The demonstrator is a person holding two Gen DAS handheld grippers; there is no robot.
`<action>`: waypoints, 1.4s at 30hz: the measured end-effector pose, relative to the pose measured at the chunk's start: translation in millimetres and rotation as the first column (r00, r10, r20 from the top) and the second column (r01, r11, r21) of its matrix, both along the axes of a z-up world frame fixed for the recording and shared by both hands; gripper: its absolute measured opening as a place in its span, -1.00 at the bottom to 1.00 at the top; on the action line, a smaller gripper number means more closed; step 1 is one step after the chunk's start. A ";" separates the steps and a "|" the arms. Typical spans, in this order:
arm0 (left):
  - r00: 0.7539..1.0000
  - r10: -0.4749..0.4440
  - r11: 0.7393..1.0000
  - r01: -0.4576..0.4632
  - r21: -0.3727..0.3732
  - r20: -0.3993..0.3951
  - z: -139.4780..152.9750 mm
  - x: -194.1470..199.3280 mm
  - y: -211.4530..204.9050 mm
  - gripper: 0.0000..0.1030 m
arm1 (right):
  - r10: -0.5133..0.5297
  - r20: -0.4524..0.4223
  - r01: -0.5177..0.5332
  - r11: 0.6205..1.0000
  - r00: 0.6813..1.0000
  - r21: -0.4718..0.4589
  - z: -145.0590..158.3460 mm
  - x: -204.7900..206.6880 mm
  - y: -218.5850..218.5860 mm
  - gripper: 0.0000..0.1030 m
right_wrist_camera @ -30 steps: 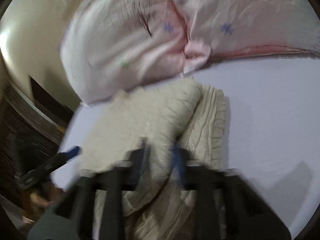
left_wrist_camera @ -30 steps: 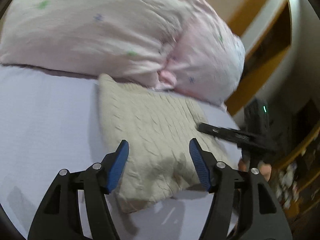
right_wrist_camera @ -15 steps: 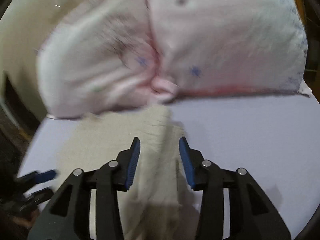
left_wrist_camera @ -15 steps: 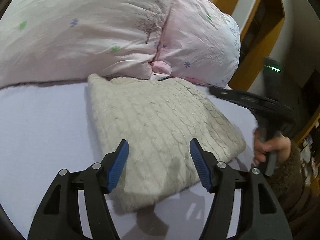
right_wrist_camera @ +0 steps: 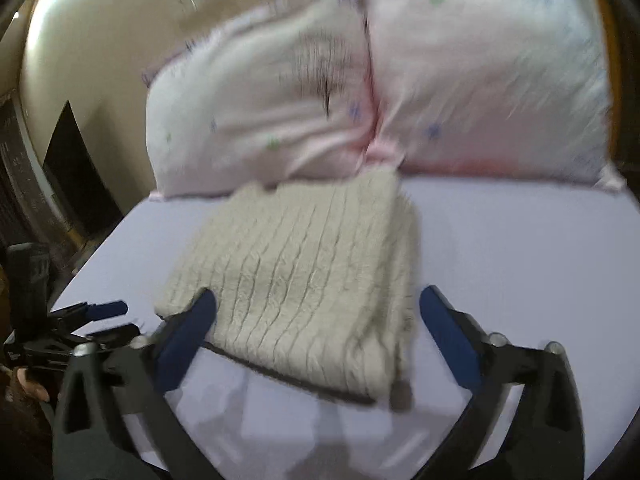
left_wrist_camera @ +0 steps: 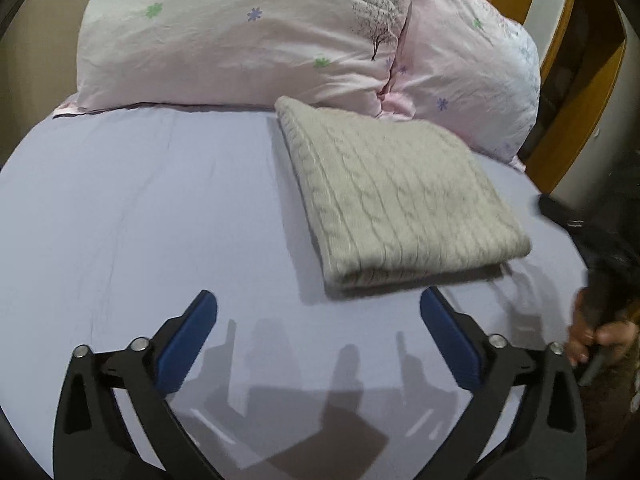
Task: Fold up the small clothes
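Folded sweater lies on bed sheet. Left gripper spread, empty; right gripper spread, empty. Only right view shows its layered edge.

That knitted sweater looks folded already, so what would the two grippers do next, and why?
Probably just back both away. The cable-knit sweater lies in a tidy folded rectangle on the lilac bedsheet by the pillows; the left gripper and right gripper are open, holding nothing.
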State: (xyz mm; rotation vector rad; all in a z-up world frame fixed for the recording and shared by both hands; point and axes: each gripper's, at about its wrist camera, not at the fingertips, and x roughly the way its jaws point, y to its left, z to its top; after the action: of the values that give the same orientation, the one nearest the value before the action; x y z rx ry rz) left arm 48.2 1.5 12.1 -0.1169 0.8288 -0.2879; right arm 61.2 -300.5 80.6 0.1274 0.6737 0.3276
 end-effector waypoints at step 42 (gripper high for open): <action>0.997 0.056 0.966 -0.041 0.254 -0.054 -27.4 18.6 -36.6 0.97 | -0.180 -0.257 0.099 0.949 0.950 -0.299 -68.8 -4.7 38.9 0.97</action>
State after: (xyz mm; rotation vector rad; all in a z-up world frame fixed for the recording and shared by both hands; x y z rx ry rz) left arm 66.8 -35.1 -15.3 0.0937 0.9155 -0.1309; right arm 56.5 -261.6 11.9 -0.0533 0.9817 0.0713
